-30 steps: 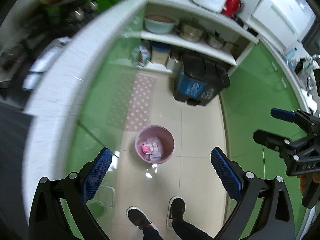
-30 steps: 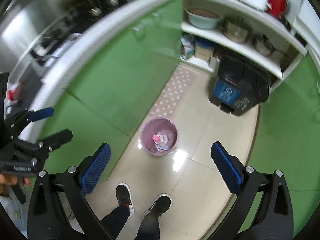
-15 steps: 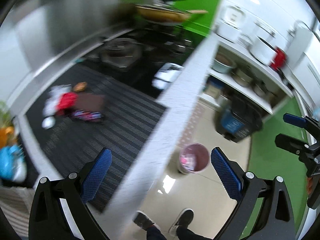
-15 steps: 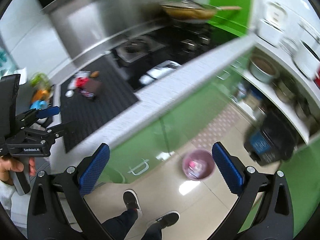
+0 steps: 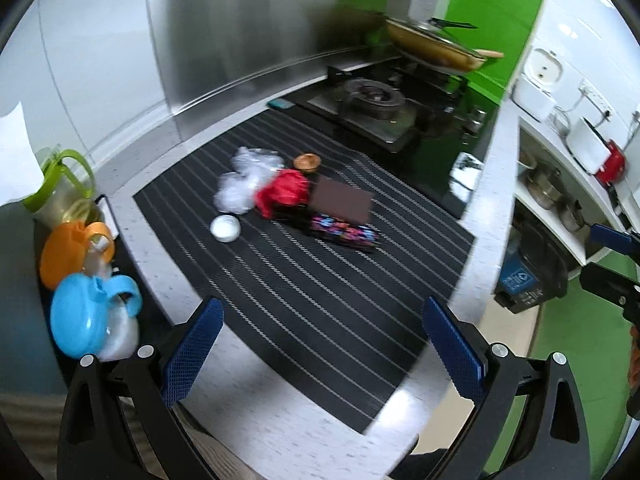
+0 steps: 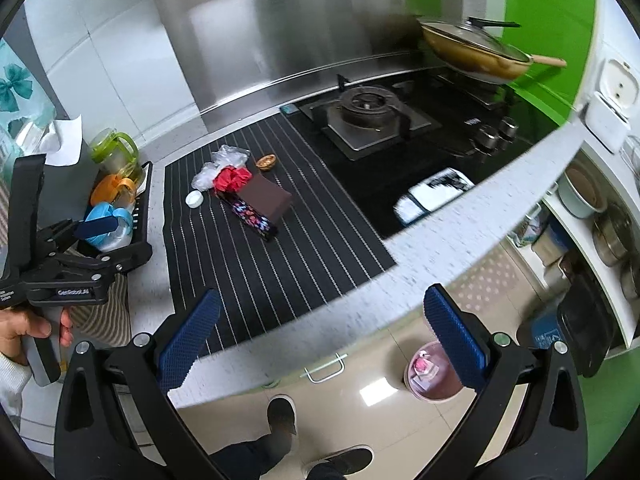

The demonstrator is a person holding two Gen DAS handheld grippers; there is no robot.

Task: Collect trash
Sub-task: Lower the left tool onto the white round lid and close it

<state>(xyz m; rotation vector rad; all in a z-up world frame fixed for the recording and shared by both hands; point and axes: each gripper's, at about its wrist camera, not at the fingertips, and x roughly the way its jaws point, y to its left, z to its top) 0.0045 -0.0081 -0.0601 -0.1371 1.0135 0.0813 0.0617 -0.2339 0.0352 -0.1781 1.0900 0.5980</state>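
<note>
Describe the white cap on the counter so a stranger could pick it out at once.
Find the black striped mat left of the stove. A trash pile lies at its far end; the white cap sits at the pile's left edge, just before the clear plastic. It is the only small, round, flat white piece there.

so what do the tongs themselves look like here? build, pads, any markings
Both tongs are alike: black plastic arms with triangular cut-outs and silver bolts, tipped with blue cross-hatched pads. The left tongs and right tongs show the same build in their own views. Seen side-on from the right wrist camera, the left tongs carry white lettering, too blurred to read surely, above a grey handle. A pale sleeve cuff shows at the hand.
</note>
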